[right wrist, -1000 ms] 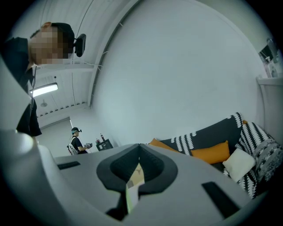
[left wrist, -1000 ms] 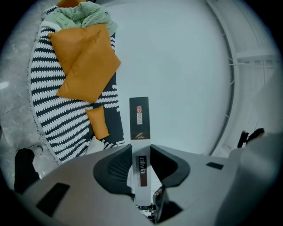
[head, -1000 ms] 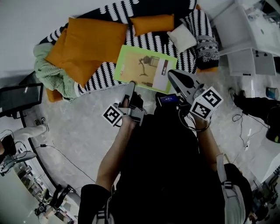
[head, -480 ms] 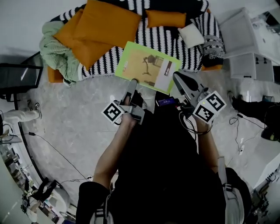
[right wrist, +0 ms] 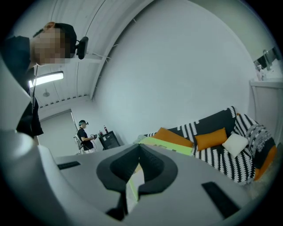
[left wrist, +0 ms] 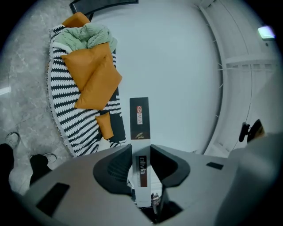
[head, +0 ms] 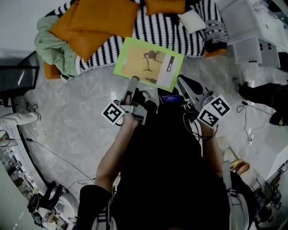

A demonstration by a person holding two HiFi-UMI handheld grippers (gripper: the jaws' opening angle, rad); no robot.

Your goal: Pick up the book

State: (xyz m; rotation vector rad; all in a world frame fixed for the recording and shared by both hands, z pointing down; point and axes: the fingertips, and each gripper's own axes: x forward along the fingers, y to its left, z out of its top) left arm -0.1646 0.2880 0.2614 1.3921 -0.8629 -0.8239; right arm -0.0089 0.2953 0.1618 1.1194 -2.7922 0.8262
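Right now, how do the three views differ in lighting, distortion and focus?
Head view: dim and flat, wide-angle bend at the edges, book sharp. Left gripper view: heavy fisheye, black corners, the book's lettering legible. Right gripper view: same fisheye, ceiling lamp blown out, sofa crisp.

The book (head: 147, 63) (clamped between left gripper (head: 132, 82) and right gripper (head: 180, 81)) now hangs mostly over the floor (head: 81, 112), drawn back off the sofa (head: 157, 29).

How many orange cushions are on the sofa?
3. One large orange cushion overlaps a second orange cushion at the left; a small orange cushion lies near the white cushion. Others may be hidden.
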